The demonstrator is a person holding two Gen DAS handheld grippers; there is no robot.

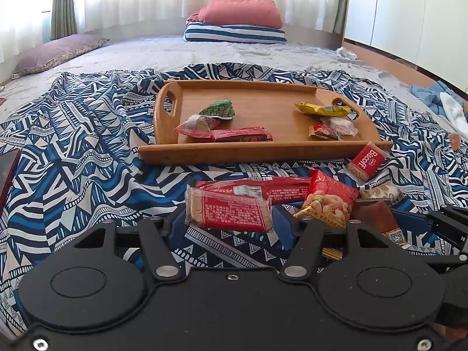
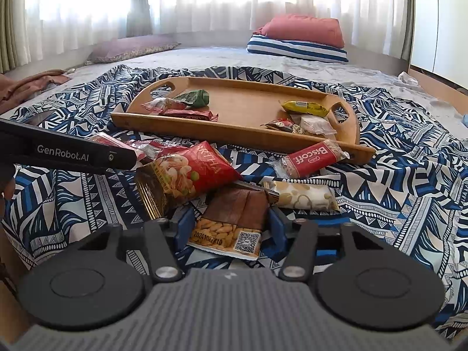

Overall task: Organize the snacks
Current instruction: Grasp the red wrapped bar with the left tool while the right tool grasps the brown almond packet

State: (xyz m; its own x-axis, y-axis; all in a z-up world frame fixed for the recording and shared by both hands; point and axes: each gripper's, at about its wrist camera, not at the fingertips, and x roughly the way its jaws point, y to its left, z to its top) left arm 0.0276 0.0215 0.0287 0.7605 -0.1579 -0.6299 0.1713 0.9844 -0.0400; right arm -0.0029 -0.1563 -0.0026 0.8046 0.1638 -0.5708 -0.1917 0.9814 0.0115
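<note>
Holding two grippers, we see our left gripper spread around a red cracker pack. Our right gripper is spread around a brown nut pack. At 12 o'clock sits the wooden tray with snacks.

The left tongs sit low and level, pointing forward, their blue-padded fingers spread wide apart and closing on nothing. The right tongs are also held low and point forward — their blue fingers stand apart too, nothing pinched between the pads. In the right wrist view, the left tongs' black arm reaches in from the left edge, slanting toward the middle — its tip is near the right tongs' front.
</note>
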